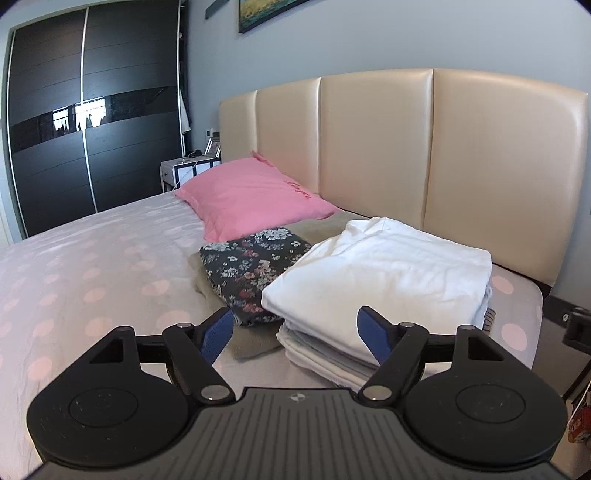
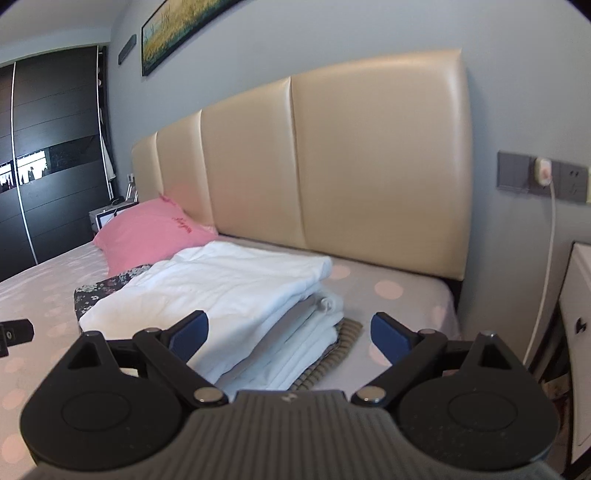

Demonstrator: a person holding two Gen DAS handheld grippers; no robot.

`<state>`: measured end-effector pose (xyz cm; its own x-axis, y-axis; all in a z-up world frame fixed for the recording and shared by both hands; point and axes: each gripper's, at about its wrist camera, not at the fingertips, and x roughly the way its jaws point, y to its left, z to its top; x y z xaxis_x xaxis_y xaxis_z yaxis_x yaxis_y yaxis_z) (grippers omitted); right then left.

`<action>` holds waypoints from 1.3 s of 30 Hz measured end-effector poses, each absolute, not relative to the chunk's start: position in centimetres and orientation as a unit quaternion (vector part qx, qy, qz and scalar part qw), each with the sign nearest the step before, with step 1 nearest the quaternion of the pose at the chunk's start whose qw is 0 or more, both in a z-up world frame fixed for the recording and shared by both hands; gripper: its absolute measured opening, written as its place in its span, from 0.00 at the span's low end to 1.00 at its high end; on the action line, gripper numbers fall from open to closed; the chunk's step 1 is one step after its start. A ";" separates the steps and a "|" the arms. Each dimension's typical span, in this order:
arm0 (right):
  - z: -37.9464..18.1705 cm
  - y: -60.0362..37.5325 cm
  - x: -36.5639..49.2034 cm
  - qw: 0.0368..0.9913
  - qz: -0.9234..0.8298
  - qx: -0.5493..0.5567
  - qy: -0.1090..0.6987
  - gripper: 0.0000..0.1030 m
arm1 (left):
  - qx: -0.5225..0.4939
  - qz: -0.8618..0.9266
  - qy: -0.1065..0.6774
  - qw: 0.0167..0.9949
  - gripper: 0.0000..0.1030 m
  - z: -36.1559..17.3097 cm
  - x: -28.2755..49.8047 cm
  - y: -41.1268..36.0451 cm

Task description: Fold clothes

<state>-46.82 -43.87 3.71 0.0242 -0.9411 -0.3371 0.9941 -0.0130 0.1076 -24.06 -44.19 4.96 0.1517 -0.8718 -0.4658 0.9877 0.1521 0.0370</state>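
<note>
Left wrist view: left gripper (image 1: 295, 325) hovers level, jaws spread and empty, before the white folded stack (image 1: 380, 269) — right gripper (image 2: 290, 332) likewise, holding nothing.

A bed (image 1: 92, 258) with a pale, pink-dotted sheet stands against a grey-blue wall (image 2: 517, 92). Its cream padded headboard (image 1: 369, 147) has 4 upright panels. A pink pillow (image 1: 251, 199) lies by the headboard. A dark sliding wardrobe (image 1: 92, 110) with a glossy band fills the far wall, a small nightstand (image 1: 184, 170) beside it. A framed painting (image 2: 177, 33) hangs above. A grey socket plate (image 2: 539, 177) holds a white plug and cable, near a white cabinet (image 2: 576, 314).
</note>
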 end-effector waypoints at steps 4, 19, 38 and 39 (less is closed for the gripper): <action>3.1 -41.9 -46.5 0.704 -0.680 0.178 0.103 0.94 | 0.176 -0.621 0.175 0.743 0.73 4.0 -23.9 -42.8; 1.3 -41.6 -43.5 0.707 -0.662 0.173 0.179 0.94 | 0.209 -0.621 0.211 0.725 0.73 1.0 -24.0 -40.8; 1.9 -41.4 -42.1 0.717 -0.653 0.167 0.176 0.94 | 0.218 -0.627 0.211 0.718 0.73 0.8 -24.7 -41.1; 1.9 -41.4 -42.2 0.717 -0.653 0.168 0.176 0.94 | 0.218 -0.627 0.210 0.718 0.72 0.8 -24.7 -41.1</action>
<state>-42.15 -41.40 1.91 0.0848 -0.8777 -0.4717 0.9958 0.0908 0.0102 -24.75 -41.11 0.82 0.1260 -0.8080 -0.5756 0.9916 0.1193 0.0496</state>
